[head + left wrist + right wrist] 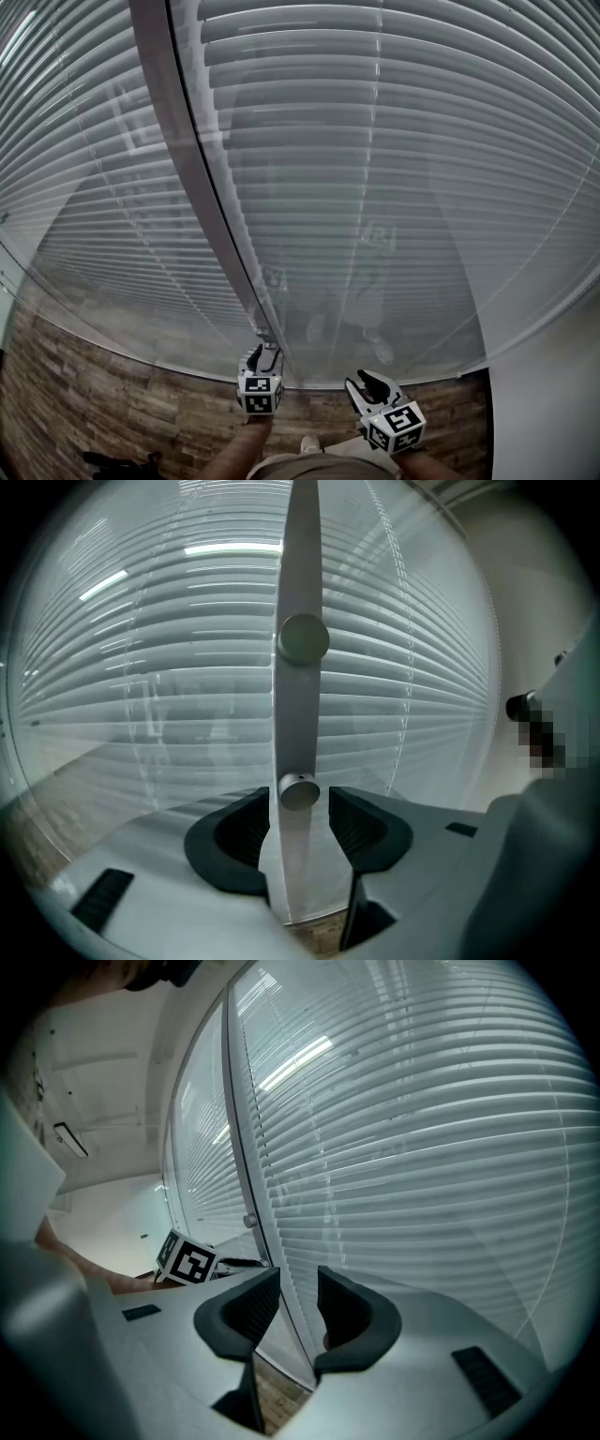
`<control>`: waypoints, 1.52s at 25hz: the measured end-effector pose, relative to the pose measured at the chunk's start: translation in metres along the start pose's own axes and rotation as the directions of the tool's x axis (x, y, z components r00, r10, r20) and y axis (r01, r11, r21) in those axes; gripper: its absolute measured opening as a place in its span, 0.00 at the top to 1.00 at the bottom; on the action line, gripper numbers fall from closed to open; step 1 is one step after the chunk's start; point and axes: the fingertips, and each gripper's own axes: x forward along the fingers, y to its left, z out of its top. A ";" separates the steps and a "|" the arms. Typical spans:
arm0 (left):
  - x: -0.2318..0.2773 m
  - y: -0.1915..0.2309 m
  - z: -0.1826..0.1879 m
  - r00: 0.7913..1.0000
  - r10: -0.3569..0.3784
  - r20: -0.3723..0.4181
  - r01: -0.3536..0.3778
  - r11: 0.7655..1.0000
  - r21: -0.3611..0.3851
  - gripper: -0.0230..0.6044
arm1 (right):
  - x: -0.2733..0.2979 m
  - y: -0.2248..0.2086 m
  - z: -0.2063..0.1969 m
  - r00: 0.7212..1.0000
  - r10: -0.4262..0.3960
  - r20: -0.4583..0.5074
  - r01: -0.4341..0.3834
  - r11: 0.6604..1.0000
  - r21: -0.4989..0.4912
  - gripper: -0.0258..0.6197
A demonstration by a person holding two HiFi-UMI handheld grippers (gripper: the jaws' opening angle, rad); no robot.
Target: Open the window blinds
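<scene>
White slats of the window blinds (pixel 403 141) lie flat and closed behind a glass pane that carries faint reflections; they fill most of the head view, so the task does not look started. Because the slats sit behind the glass, they probably cannot be reached directly. The control is most likely one of the two round metal knobs on the grey upright frame strip (pixel 202 187) that splits the window.

The left gripper (pixel 298 808) is held straight on to that strip. The lower knob (pixel 299 791) stands between its jaws and the upper knob (pixel 303 638) sits further up the strip. The jaws are spread wide. A sliver of space shows on each side of the lower knob, so the pads bracket it without pressing. This looks like a line-up for a pinch and twist, with nothing grasped yet.

The right gripper (pixel 298 1288) waits just beside the left one, low against the glass and to the right of the strip. Its jaws are drawn in as far as they go and hold nothing; only the frame edge and slats show beyond them. It seems to be parked clear so the left can work. The left gripper's marker cube (pixel 190 1262) shows at its side.
</scene>
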 end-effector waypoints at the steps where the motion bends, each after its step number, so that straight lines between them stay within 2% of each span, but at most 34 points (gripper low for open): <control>1: 0.000 0.000 0.000 1.000 0.002 0.000 -0.002 1.000 0.004 0.65 | 0.000 0.000 0.000 1.000 -0.001 -0.002 0.001 1.000 0.001 0.77; 17: 0.005 0.000 0.002 1.000 0.007 0.012 -0.007 1.000 0.006 0.65 | 0.006 -0.003 0.002 1.000 -0.008 -0.006 0.008 1.000 -0.006 0.77; 24: 0.009 0.000 0.001 1.000 0.031 -0.003 -0.031 0.999 0.011 0.66 | 0.006 -0.002 0.001 1.000 -0.008 -0.007 0.008 1.000 -0.004 0.77; 31: 0.009 0.003 0.001 0.998 0.060 -0.001 -0.060 0.998 0.026 0.71 | 0.008 -0.001 0.004 1.000 -0.008 -0.004 0.009 1.000 0.001 0.77; 38: 0.008 0.003 0.002 0.999 0.044 0.015 -0.043 0.998 -0.046 0.73 | 0.010 0.000 0.006 1.000 -0.013 -0.011 0.013 1.000 -0.003 0.77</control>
